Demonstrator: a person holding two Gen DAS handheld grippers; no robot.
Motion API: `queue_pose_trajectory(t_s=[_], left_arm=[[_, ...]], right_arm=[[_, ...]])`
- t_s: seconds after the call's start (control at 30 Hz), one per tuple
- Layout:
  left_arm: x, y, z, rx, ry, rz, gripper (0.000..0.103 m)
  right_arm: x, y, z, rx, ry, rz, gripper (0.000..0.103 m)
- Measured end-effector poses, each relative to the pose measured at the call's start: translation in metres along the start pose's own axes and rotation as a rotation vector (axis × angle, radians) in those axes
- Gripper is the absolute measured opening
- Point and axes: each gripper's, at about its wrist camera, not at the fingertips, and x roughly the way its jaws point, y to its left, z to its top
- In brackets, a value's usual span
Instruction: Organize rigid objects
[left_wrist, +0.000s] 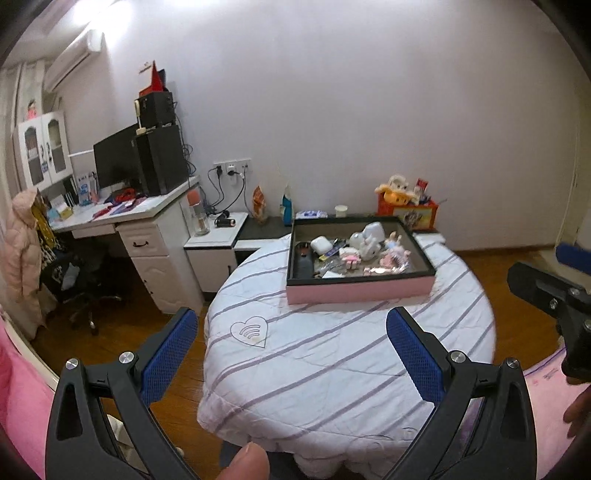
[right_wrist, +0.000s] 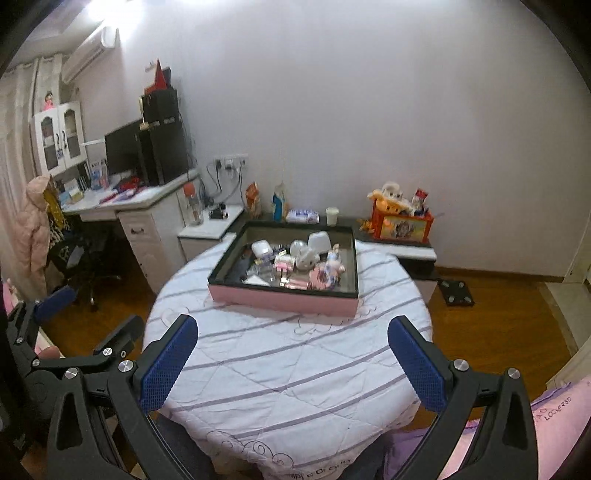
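A pink-sided tray with a black rim (left_wrist: 360, 290) (right_wrist: 284, 297) stands at the far part of a round table with a striped white cloth (left_wrist: 332, 362) (right_wrist: 288, 369). Several small things lie in it: a white earbud case (left_wrist: 320, 244) (right_wrist: 261, 248), white and pink figurines (left_wrist: 364, 245) (right_wrist: 325, 271), and a black flat item (left_wrist: 302, 258). My left gripper (left_wrist: 291, 332) is open and empty above the near part of the table. My right gripper (right_wrist: 292, 338) is open and empty too, and shows at the right edge of the left wrist view (left_wrist: 554, 291).
A white desk (left_wrist: 122, 221) with a monitor and speakers stands at the left, with an office chair (left_wrist: 85, 280) before it. A low cabinet (left_wrist: 218, 247) and an orange toy box (left_wrist: 406, 210) stand along the far wall. The floor is wood; pink bedding lies near me.
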Motion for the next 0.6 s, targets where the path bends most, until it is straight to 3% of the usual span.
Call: queue_pose_trajectory(t_s=[0.27, 0.6], left_arm=[[-0.027, 0.010, -0.014, -0.047, -0.021, -0.002, 0.103], [-0.021, 0.004, -0.021, -0.044, -0.005, -0.008, 0.103]], right_arm=[[-0.023, 0.006, -0.019, 0.019, -0.037, 0.004, 0.103], [-0.013, 0.011, -0.030, 0.025, -0.011, 0.023, 0.103]])
